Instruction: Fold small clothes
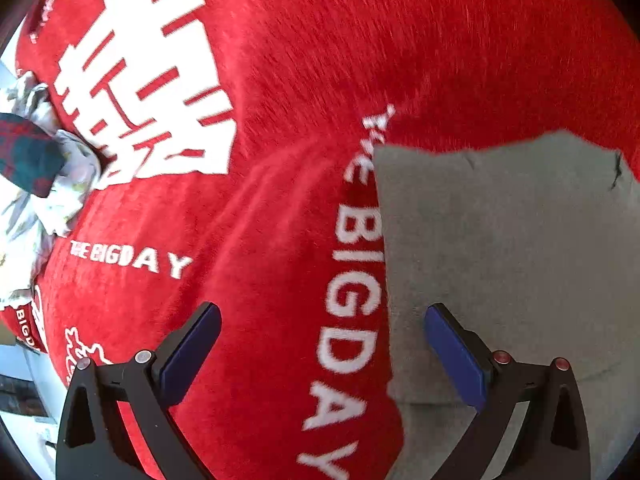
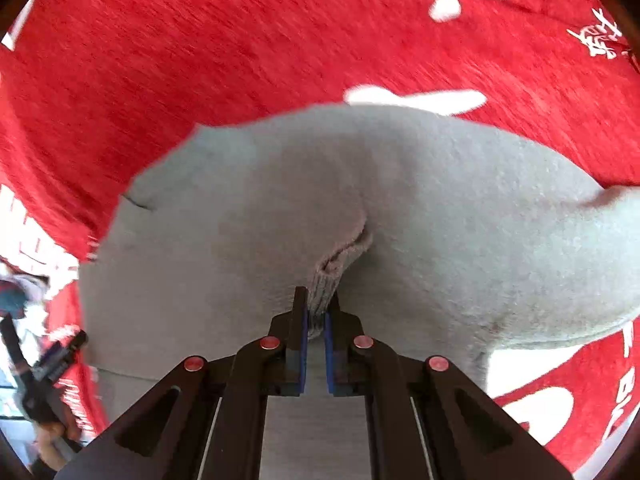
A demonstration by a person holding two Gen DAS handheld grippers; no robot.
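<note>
A small grey garment (image 2: pixel 440 208) lies on a red cloth with white lettering (image 2: pixel 200 60). My right gripper (image 2: pixel 316 312) is shut on a pinched fold of the grey garment, lifting a ridge of fabric. In the left wrist view the grey garment (image 1: pixel 512 240) lies flat at the right, over the red cloth (image 1: pixel 320 60). My left gripper (image 1: pixel 322 320) is open and empty, hovering above the garment's left edge, one finger over red cloth, the other over grey fabric. The left gripper also shows in the right wrist view (image 2: pixel 60 356) at the far left.
A heap of other clothes, white patterned and dark plaid (image 1: pixel 36 168), lies at the left edge of the red cloth. A pale surface shows beyond the cloth's left border (image 1: pixel 24 364).
</note>
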